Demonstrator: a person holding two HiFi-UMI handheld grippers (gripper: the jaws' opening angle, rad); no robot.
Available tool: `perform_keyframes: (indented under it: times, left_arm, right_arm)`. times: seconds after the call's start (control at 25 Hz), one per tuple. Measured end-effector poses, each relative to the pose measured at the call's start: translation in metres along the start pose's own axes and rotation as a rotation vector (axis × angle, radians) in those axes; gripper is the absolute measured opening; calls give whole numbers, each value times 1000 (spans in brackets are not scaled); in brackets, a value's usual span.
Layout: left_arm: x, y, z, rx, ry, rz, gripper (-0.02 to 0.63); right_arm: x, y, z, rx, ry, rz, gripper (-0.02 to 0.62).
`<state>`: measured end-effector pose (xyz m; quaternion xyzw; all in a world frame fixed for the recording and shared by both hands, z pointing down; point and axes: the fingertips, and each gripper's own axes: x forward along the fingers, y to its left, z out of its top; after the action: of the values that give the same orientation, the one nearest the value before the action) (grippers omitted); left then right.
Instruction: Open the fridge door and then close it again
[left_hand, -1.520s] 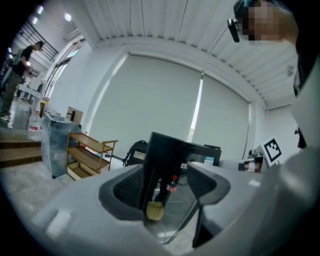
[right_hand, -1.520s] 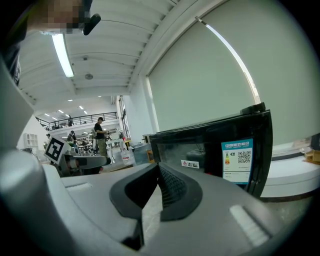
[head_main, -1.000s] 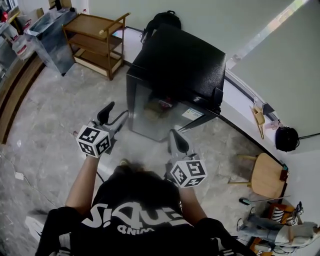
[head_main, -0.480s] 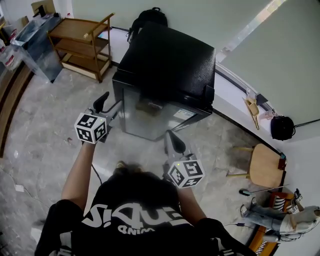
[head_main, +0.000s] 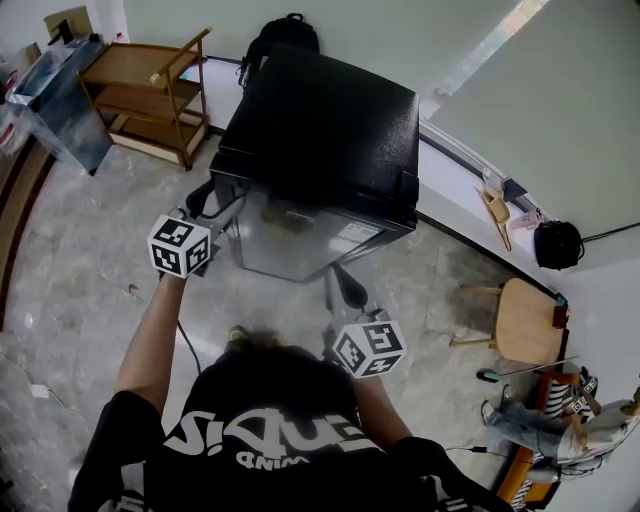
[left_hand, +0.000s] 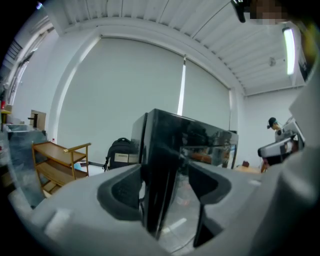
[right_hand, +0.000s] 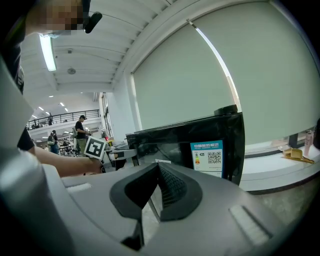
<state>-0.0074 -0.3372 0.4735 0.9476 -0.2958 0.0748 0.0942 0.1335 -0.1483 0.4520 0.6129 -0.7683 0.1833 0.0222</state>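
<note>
Fridge (head_main: 320, 120) stands on the floor against the wall, straight ahead of the person. Its glass door (head_main: 290, 235) looks shut, no gap visible at the front.

Left gripper (head_main: 214, 203) is up at the fridge's front left corner. In the left gripper view its jaws are spread, with the door's vertical edge (left_hand: 159, 190) standing between them. There is space on both sides, so it is not pinching yet. What looks like a hinge cap sits at the top right corner, so the free edge is probably on the left. That would explain the left gripper lining up there to catch the edge and pull.

Right gripper (head_main: 345, 283) hangs lower, in front of the door and apart from it. In the right gripper view its jaws are pressed together with nothing between them (right_hand: 157, 172), pointing toward the door with the sticker (right_hand: 206, 156). Judged idle, kept out of the door's swing.

Wooden shelf (head_main: 150, 90) and backpack (head_main: 280, 35) sit behind on the left, stool (head_main: 525, 320) on the right, none of them involved.

Versus a second ago, the fridge sits nearer and higher in the head view, so the person has stepped in. The left gripper was short of the fridge and is now at the door edge. The right gripper is about where it was relative to the body. The door looks the same, shut.

Step judged: reach done, grasp and pull to come.
</note>
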Motion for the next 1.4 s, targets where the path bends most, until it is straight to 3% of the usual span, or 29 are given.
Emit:
perform_keyframes:
  times: [0.76, 0.96, 1.4]
  left_arm:
    - [10, 2, 1, 24, 5, -195, 325]
    - [10, 2, 2, 15, -26, -186, 322]
    - [8, 2, 3, 8, -12, -167, 311]
  right_arm:
    - [6, -2, -4, 1, 16, -12, -3]
    - [6, -5, -4, 4, 20, -16, -3]
    - [6, -6, -6, -2, 35, -16, -3]
